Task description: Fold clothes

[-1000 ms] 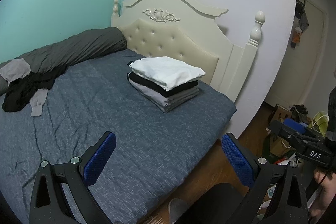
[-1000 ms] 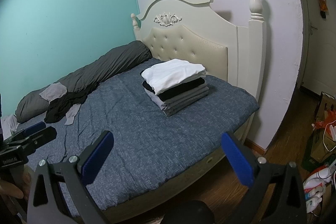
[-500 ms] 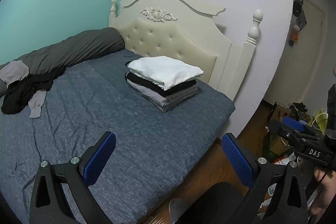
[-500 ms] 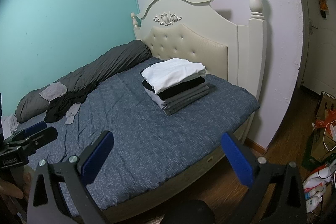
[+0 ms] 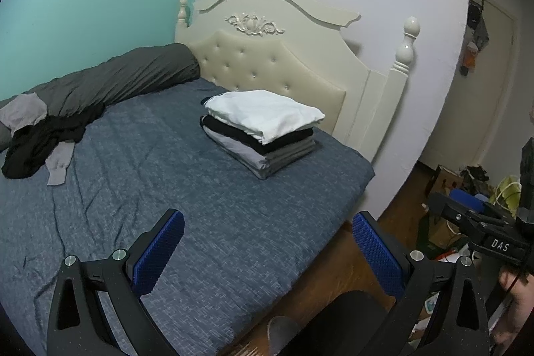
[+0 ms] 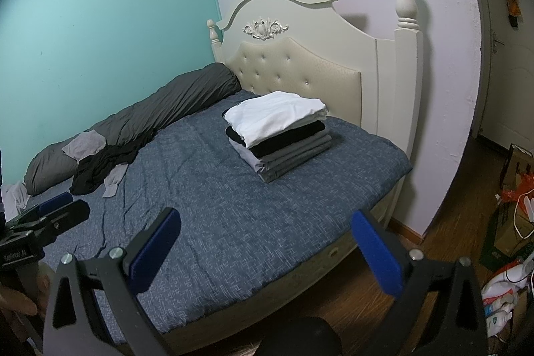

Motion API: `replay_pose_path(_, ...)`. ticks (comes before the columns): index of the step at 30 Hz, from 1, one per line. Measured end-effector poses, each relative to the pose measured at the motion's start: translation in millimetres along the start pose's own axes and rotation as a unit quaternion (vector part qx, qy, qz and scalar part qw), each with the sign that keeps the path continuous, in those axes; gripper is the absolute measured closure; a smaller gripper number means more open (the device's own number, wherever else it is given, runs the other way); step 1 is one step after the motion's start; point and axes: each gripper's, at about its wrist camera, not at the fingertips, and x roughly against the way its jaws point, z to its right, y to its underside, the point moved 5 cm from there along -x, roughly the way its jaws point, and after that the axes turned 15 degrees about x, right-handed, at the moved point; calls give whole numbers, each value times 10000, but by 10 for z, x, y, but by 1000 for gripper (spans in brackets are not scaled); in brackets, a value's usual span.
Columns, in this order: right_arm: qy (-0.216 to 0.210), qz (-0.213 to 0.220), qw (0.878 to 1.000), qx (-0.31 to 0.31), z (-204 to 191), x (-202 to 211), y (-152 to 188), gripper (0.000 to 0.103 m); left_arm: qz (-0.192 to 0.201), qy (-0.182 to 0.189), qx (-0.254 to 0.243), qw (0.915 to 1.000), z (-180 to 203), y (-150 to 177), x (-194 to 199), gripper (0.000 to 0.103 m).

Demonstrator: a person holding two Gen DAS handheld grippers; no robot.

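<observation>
Between garments, by the look of it: a neat stack of folded clothes (image 5: 263, 130) on the bed (image 5: 213, 216) near the headboard (image 5: 277, 55), white piece on top, black and grey below. Still unfolded — a black garment (image 5: 43, 139) with grey pieces (image 5: 21, 114) heaped at the far side of the bed, up against the rolled dark duvet (image 5: 126, 79). Left claw (image 5: 267, 251) spread wide and carrying nothing, hanging over the near edge of the bed; right claw (image 6: 265, 246) likewise released and empty, well apart from both the stack and the heap. Next, probably: reach across to the crumpled heap, pinch one piece free of the others, drag it onto the bare blue stretch in front and spread it flat before any fold. Worth care — black and grey pieces lie tangled, so a grab at the middle may lift more than one; better to take a loose edge. Heap sits far off on the left side, so likely a job for the left claw first.
</observation>
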Motion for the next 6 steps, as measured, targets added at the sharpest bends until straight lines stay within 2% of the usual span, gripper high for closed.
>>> replay_pose_path(6,-3,-8,10000,3,1,-8,6,0,-27,-11,-7,10000,-2,4,-17,0)
